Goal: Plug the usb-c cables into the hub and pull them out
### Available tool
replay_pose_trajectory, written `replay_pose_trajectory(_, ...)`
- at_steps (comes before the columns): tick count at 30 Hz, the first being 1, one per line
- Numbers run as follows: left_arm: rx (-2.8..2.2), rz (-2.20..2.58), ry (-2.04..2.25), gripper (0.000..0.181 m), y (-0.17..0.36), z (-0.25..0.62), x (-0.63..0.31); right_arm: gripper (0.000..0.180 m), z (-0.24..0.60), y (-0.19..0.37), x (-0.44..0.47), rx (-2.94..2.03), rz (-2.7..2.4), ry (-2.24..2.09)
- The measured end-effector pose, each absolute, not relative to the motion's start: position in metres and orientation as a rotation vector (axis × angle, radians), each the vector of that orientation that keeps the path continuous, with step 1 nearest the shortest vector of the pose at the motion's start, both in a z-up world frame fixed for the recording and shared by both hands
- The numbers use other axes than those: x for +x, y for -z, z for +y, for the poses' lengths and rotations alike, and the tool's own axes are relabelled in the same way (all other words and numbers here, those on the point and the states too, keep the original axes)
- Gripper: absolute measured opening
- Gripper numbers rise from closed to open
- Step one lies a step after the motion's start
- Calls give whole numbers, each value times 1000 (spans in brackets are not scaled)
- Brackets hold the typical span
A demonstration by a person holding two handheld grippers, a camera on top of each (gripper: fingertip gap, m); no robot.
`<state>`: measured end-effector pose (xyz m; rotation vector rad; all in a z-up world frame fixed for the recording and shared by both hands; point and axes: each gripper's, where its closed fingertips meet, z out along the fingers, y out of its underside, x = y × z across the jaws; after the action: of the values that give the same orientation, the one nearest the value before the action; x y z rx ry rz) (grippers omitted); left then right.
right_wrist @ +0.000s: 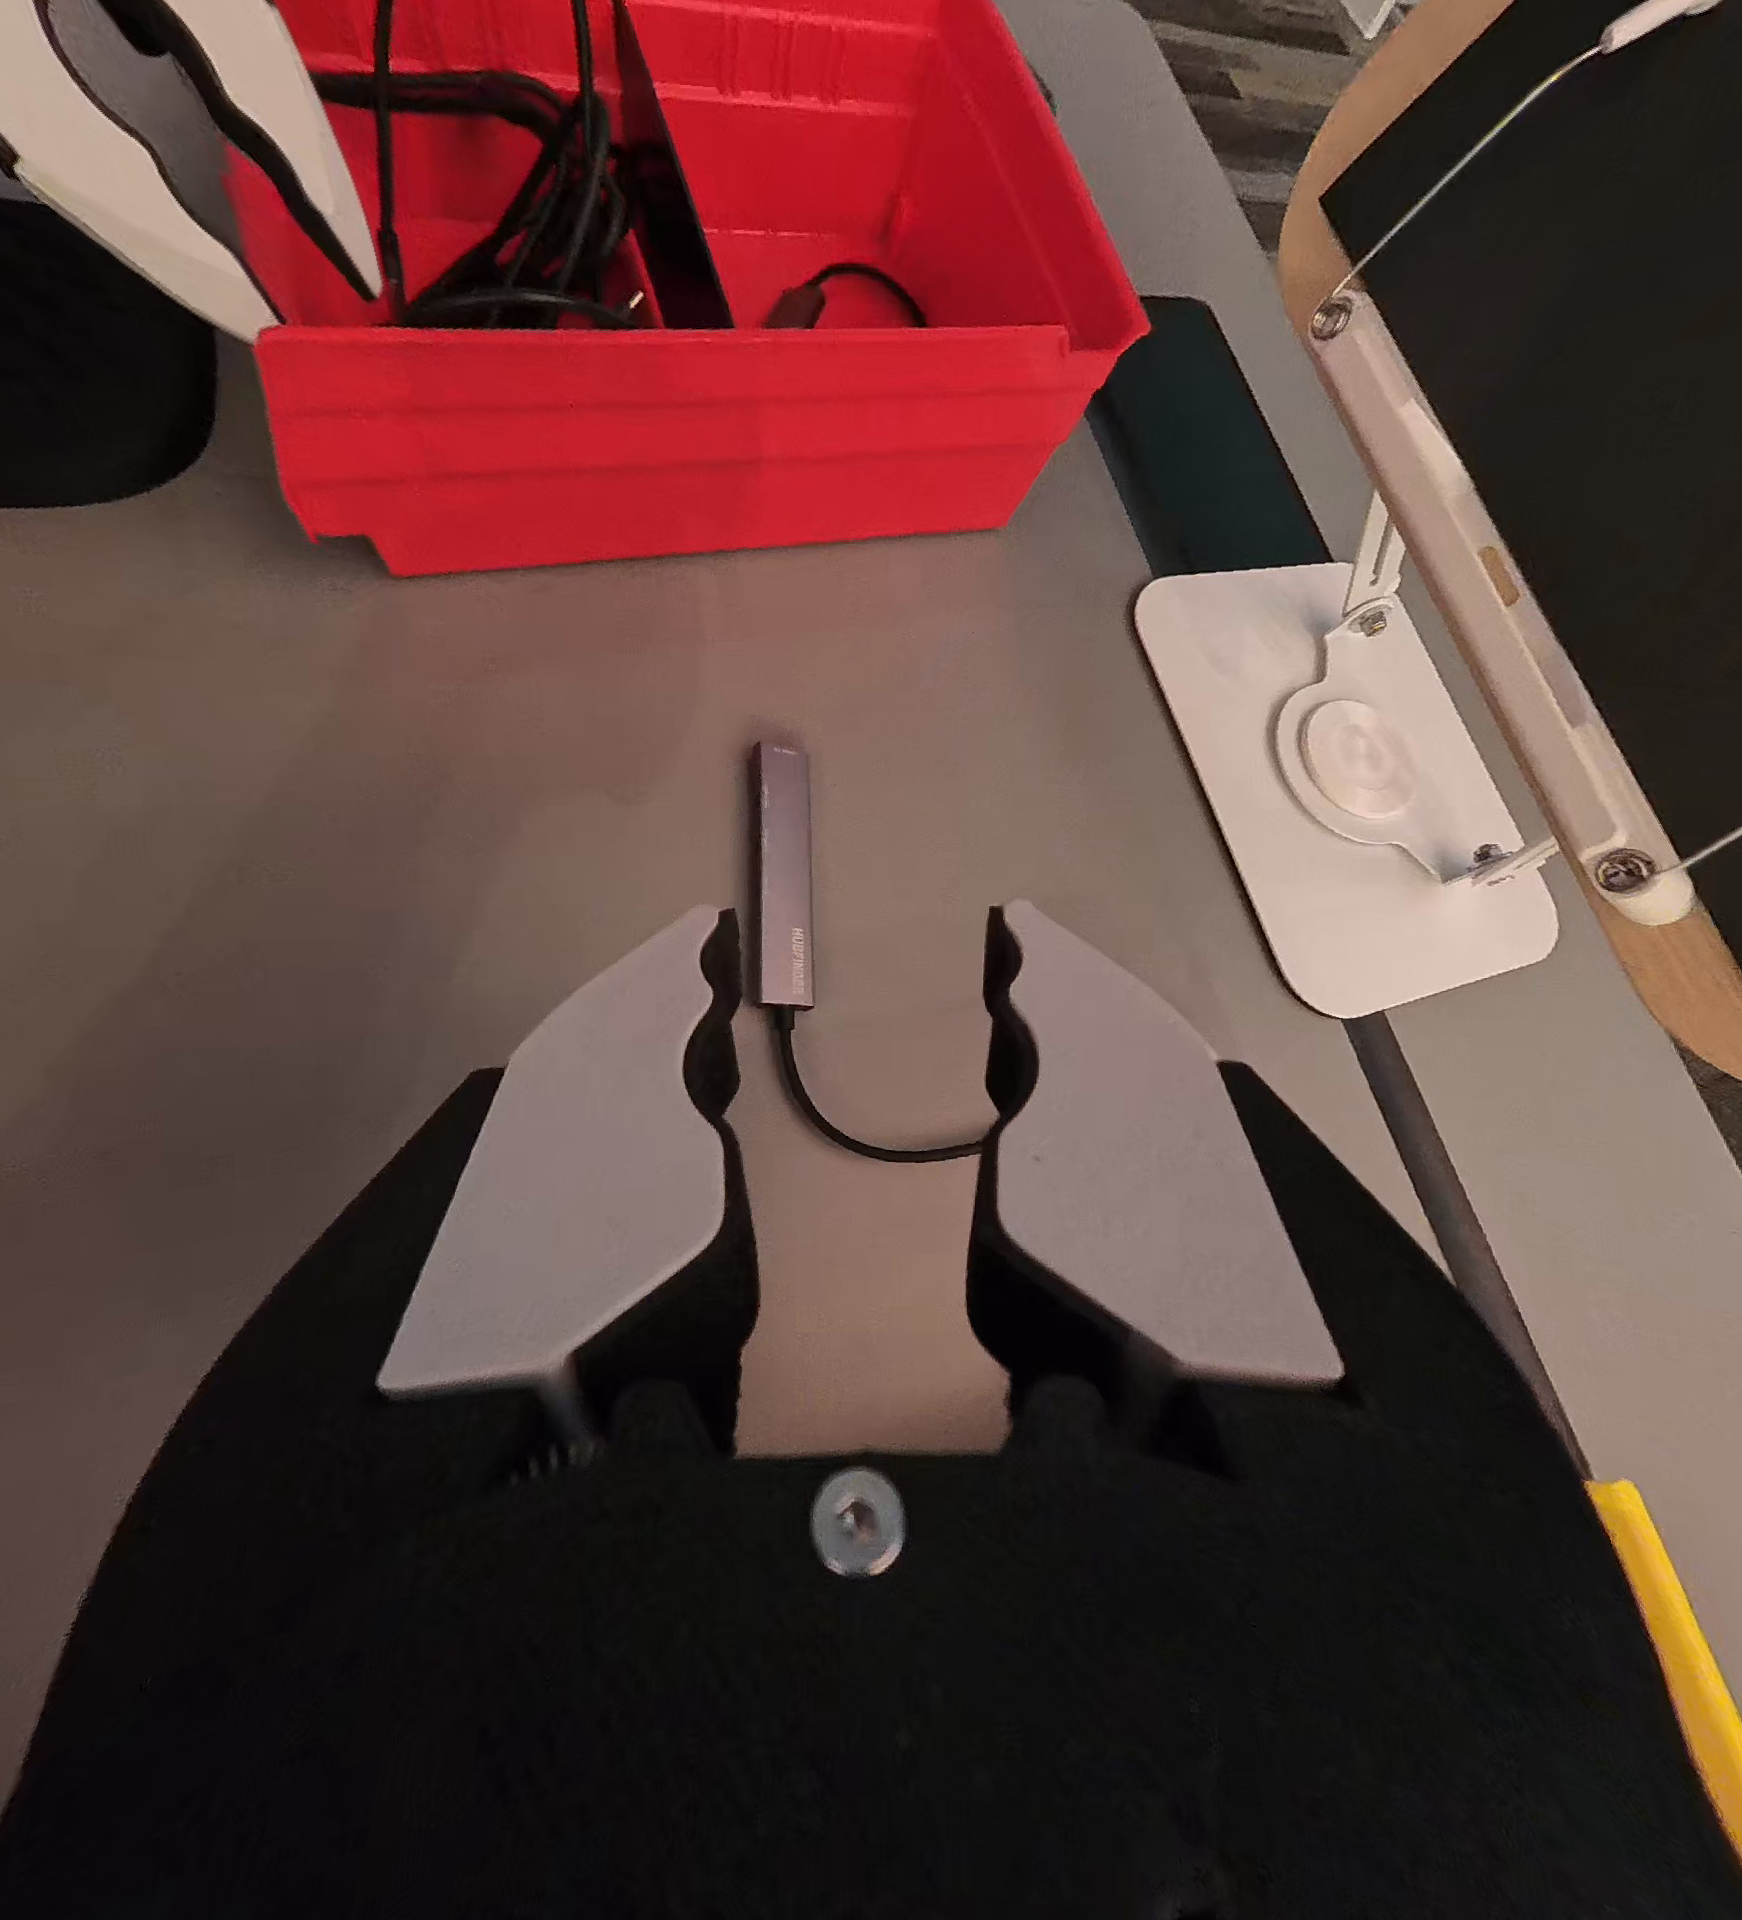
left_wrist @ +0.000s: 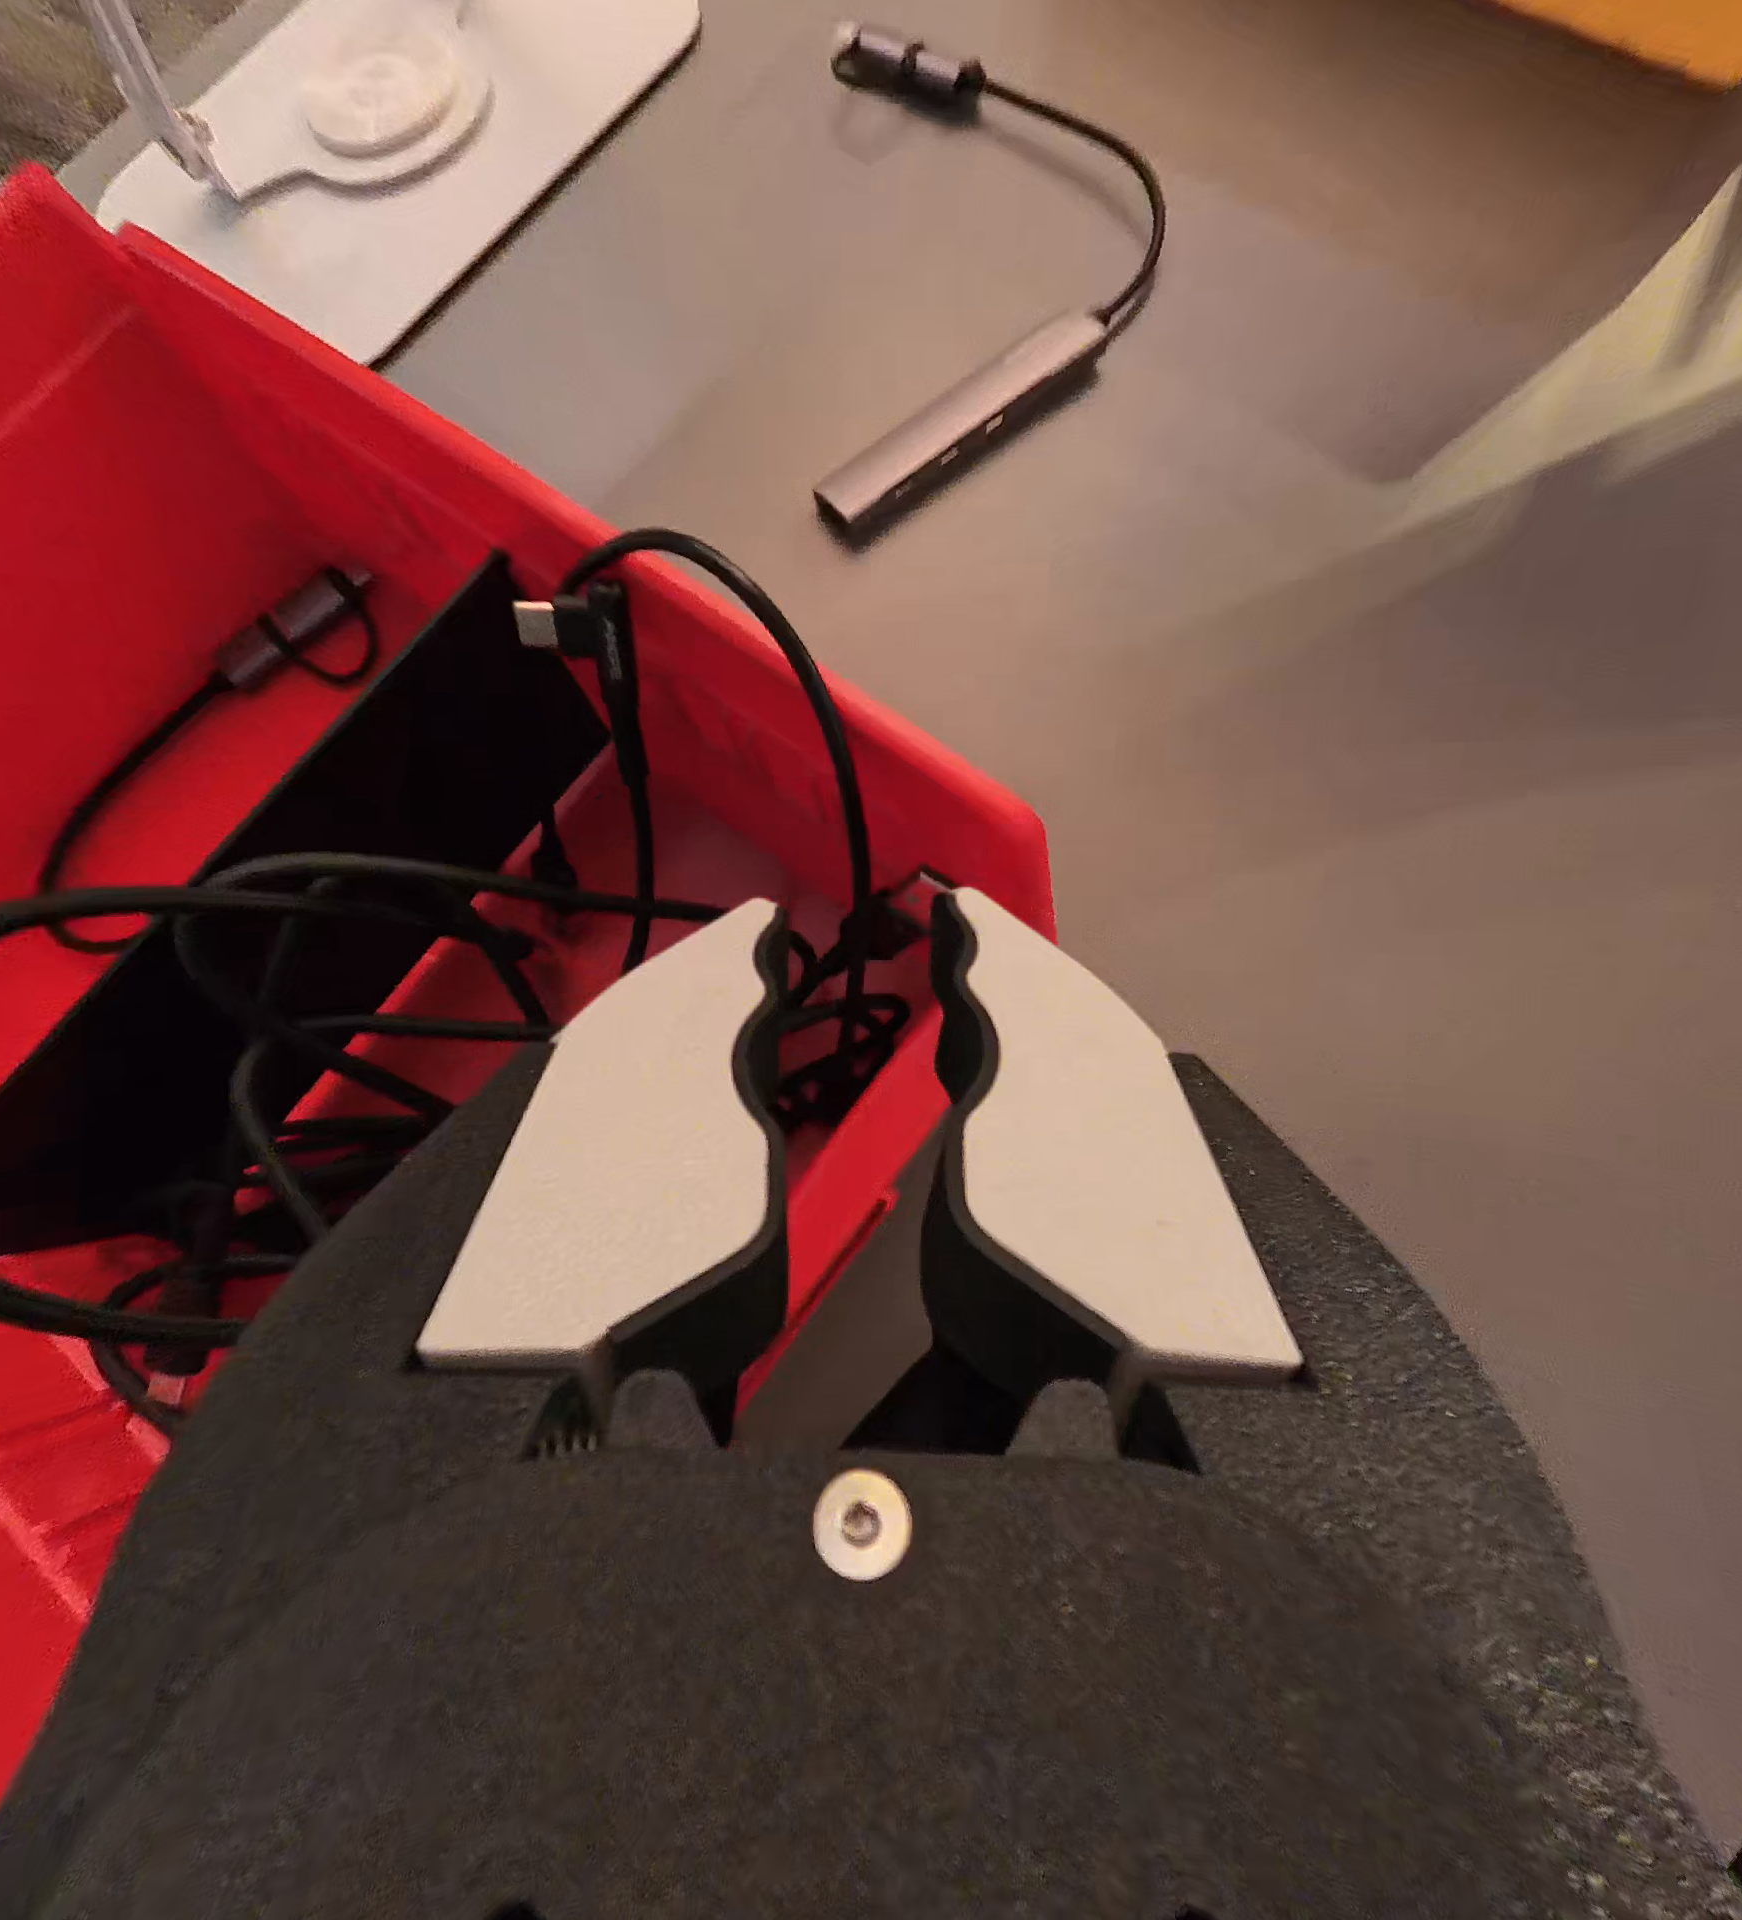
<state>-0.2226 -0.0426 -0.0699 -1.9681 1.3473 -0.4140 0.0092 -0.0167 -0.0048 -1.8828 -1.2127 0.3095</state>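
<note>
A slim grey USB hub lies on the grey table with its short black tail cable; it also shows in the left wrist view. My right gripper is open above the hub's cable end, fingers on either side, not touching. My left gripper is open over the near corner of the red bin, above a tangle of black USB-C cables. One cable's plug sticks up at the bin wall. The left gripper also shows in the right wrist view.
A black divider splits the bin; a short adapter cable lies in its far compartment. A white stand base with a wooden-rimmed black panel stands to the right of the hub. A yellow strip runs along the table edge. The tips of one gripper are about 25 cm away from the tips of the other. My left tips are about 40 cm from the white stand base, my right tips only 30 cm.
</note>
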Motion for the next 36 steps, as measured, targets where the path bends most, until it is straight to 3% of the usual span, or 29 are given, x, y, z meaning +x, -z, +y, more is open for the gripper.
replay_pose_trajectory(9,-1946,1592,217,31,100,-37,-217,46,-17,23,7,-1912,-1284,-276)
replay_pose_trajectory(12,-1909,1635,198,18,102,-34,-214,45,-18,24,6,-1907,-1301,-263)
replay_pose_trajectory(26,-1837,1265,399,15,-21,-3,-252,38,-19,16,7,-1872,-1268,-315)
replay_pose_trajectory(36,-1769,1149,583,15,-55,7,-245,36,-34,7,-62,-1705,-1246,-553)
